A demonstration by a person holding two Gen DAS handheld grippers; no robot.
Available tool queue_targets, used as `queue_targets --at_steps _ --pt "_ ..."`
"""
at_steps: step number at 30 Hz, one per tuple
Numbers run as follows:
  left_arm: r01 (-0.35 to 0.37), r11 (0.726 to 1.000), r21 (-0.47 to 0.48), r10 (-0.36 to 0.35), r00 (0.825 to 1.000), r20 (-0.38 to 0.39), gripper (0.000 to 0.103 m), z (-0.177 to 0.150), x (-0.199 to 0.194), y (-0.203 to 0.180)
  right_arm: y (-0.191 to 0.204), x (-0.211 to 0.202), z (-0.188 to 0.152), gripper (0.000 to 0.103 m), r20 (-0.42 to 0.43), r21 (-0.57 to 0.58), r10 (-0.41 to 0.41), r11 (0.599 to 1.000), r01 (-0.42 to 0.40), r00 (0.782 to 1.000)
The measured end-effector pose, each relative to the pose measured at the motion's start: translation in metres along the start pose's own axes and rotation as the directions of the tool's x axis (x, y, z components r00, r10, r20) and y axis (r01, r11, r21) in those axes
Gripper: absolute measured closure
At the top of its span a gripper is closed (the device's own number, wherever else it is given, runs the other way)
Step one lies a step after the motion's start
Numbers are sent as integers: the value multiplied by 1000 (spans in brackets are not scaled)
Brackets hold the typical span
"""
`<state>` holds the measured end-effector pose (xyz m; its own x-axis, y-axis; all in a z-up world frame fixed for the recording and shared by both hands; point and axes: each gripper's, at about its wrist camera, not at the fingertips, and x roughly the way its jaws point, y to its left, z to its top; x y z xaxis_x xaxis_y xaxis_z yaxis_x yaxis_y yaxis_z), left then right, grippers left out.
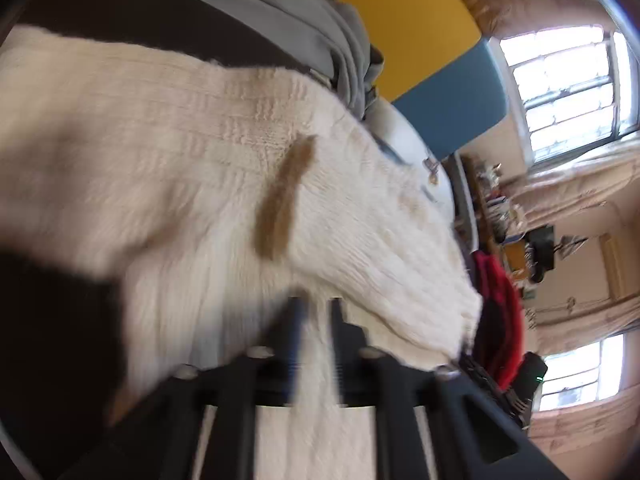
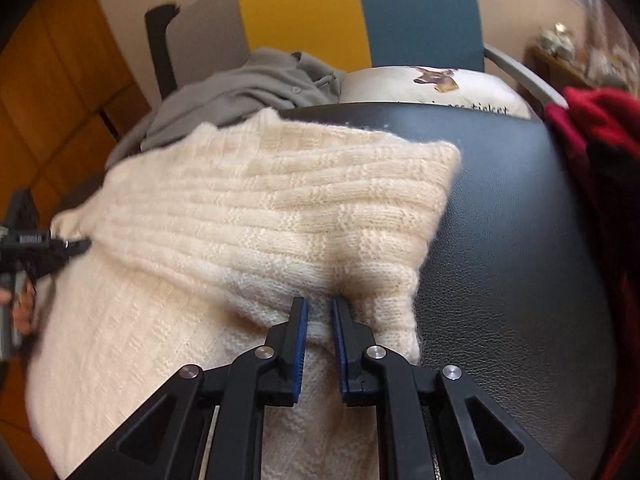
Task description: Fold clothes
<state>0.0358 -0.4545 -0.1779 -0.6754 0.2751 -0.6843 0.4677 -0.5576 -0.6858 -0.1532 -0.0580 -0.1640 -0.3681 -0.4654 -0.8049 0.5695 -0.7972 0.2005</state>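
A cream ribbed knit sweater (image 2: 256, 208) lies partly folded on a black leather surface (image 2: 512, 216). My right gripper (image 2: 319, 312) is shut on a fold of the sweater at its near right corner. In the left wrist view the same cream sweater (image 1: 192, 152) fills the frame, blurred, with a brown label (image 1: 284, 200) showing. My left gripper (image 1: 318, 312) is shut on a strip of its fabric. The left gripper (image 2: 68, 246) also shows at the left edge of the right wrist view, clamped on the sweater's left edge, with a hand behind it.
A grey garment (image 2: 240, 92) is heaped behind the sweater. A white printed cushion (image 2: 432, 88) sits against a yellow and blue chair back (image 2: 360, 12). A red and black garment (image 2: 596, 132) lies at the right. Windows (image 1: 568, 88) and a cluttered shelf (image 1: 508, 208) are beyond.
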Motion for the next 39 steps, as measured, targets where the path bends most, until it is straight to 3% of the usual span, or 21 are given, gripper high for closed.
queue_targets --at_steps 3,5,6,7,8,11,13,16,18,21,23,27,31,33,35,39 --pt "3 1000 9 -4 997 73 78 -26 -47 5 12 -11 2 87 24 15 -27 1000 26 999" --pt "1 1000 19 -3 992 128 76 -47 -84 11 32 -27 -2 78 70 7 8 1000 -8 998" --pt "0 1000 24 -3 988 156 75 -57 -102 14 44 -29 -6 70 62 3 67 998 -67 996" --pt "-5 1000 26 0 983 181 74 -66 -120 18 57 -30 -10 49 55 0 125 992 -125 991" --pt "-24 1000 18 20 980 199 73 -73 -135 28 69 -32 -14 36 48 -3 183 983 -183 982" --pt "-76 997 -15 77 966 246 72 -96 -176 60 107 -36 -25 36 24 -10 353 936 -353 935" --pt "-98 994 -40 105 959 264 72 -111 -195 79 140 -37 -34 36 -4 -32 462 886 -462 887" --pt "-125 990 -57 137 947 291 72 -132 -216 100 222 -24 -41 35 -114 -108 580 800 -590 807" --pt "-161 986 -40 166 937 307 72 -141 -225 104 280 -11 -44 29 -181 -202 576 772 -603 797" --pt "-199 980 -13 194 932 308 72 -152 -237 110 350 15 -51 28 -240 -303 548 742 -598 801" --pt "-208 978 -2 199 931 306 72 -158 -244 115 388 38 -50 28 -264 -353 510 739 -574 819" --pt "-174 985 -19 171 937 306 71 -166 -250 128 436 72 -59 28 -271 -472 402 736 -485 874" --pt "-132 990 -49 140 948 286 71 -165 -243 138 465 91 -74 32 -241 -618 276 696 -367 930" --pt "-135 990 -46 143 948 286 71 -164 -240 137 475 91 -80 52 -245 -666 258 656 -355 935" --pt "-123 992 -30 126 952 280 71 -165 -235 133 483 88 -81 87 -266 -686 245 632 -361 932" --pt "-102 995 -23 104 957 270 71 -165 -228 128 488 75 -58 89 -271 -699 238 617 -361 933"
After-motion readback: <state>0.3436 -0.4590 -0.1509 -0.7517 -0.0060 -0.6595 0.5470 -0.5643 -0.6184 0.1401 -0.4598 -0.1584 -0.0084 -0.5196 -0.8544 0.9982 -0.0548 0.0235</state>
